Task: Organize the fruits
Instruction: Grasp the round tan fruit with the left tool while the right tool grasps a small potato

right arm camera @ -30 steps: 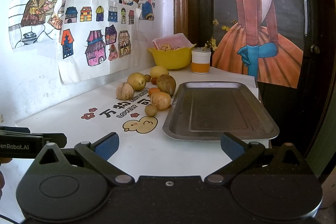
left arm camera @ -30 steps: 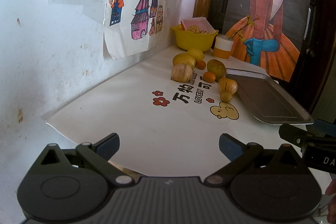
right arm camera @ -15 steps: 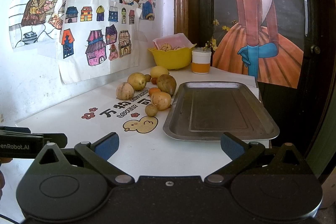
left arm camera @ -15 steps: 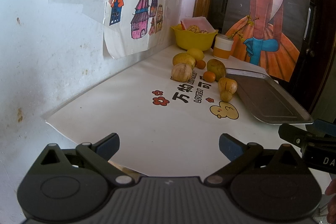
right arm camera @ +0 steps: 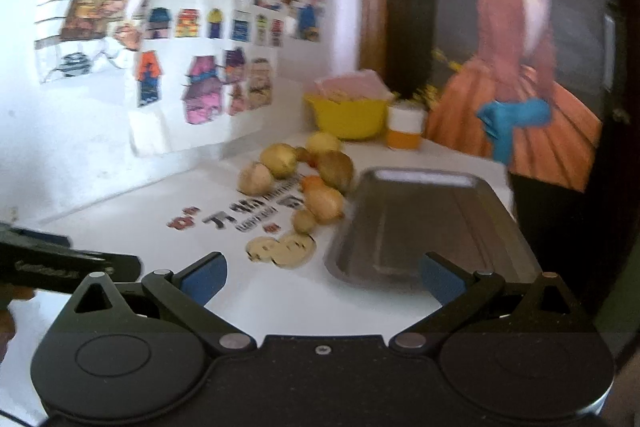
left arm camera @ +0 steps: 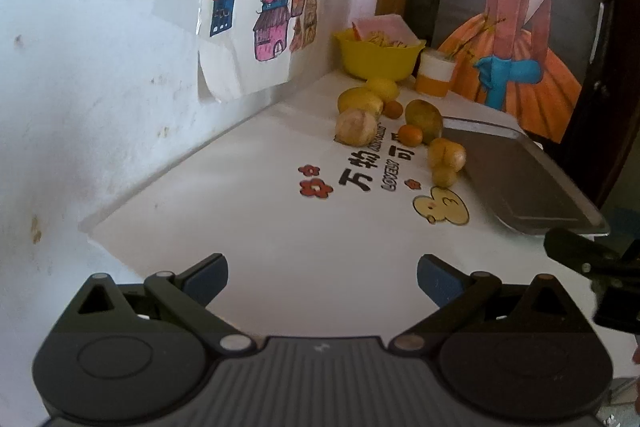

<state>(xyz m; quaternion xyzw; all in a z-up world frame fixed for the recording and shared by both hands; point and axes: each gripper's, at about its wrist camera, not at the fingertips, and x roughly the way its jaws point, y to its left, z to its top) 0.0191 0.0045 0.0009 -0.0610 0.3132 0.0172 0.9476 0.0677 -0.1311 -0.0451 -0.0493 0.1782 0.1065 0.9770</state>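
A cluster of several fruits lies on the white table: a tan round fruit (left arm camera: pixel 356 126), a yellow-green one (left arm camera: pixel 359 99), a lemon (left arm camera: pixel 382 87), a brownish mango (left arm camera: pixel 423 115), two small oranges (left arm camera: pixel 410 135) and a pear-like fruit (left arm camera: pixel 446 155). Right of them rests a grey metal tray (left arm camera: pixel 520 183), holding nothing. My left gripper (left arm camera: pixel 322 277) is open well short of the fruits. In the blurred right wrist view my right gripper (right arm camera: pixel 323 277) is open, with the same fruits (right arm camera: pixel 324 201) and the tray (right arm camera: pixel 424 223) ahead.
A yellow bowl (left arm camera: pixel 378 61) with snacks and a white-orange cup (left arm camera: pixel 436 73) stand in the back corner. The wall with drawings runs along the left. A dark door with a poster is behind the tray. The table edge drops off at right.
The right wrist view has shifted and blurred: the right gripper moved, and the fruits and tray now sit lower in its frame. The left gripper barely moved. Both stay open.
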